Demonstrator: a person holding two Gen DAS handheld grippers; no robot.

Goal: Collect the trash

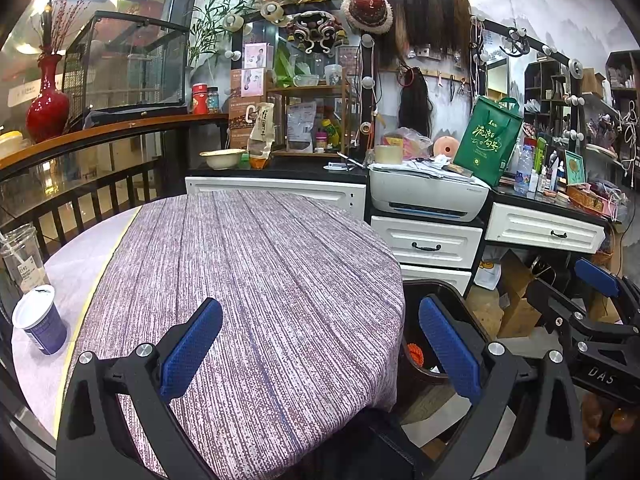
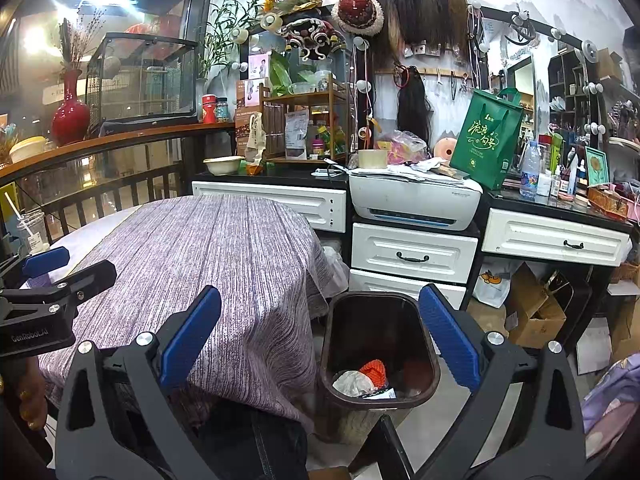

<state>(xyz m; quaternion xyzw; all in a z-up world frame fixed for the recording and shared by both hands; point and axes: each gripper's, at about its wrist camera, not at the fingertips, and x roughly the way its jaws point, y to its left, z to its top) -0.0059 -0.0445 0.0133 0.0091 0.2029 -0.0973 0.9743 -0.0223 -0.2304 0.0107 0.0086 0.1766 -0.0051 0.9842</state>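
Note:
My left gripper (image 1: 320, 348) is open and empty above the near edge of the table with the purple striped cloth (image 1: 248, 280). A blue and white paper cup (image 1: 40, 322) stands at the table's left, with a clear plastic cup with a straw (image 1: 22, 258) behind it. My right gripper (image 2: 320, 344) is open and empty above the dark trash bin (image 2: 428, 344) on the floor right of the table. In the bin lie crumpled white paper (image 2: 352, 384) and an orange item (image 2: 374, 368). The bin's rim also shows in the left wrist view (image 1: 460, 292).
White drawers (image 2: 412, 252) and a printer (image 2: 416, 200) stand behind the bin. A green bag (image 2: 486, 136) and bottles sit on the black counter. Cardboard boxes (image 2: 536, 312) lie on the floor at right. A railing (image 1: 80, 200) runs at left.

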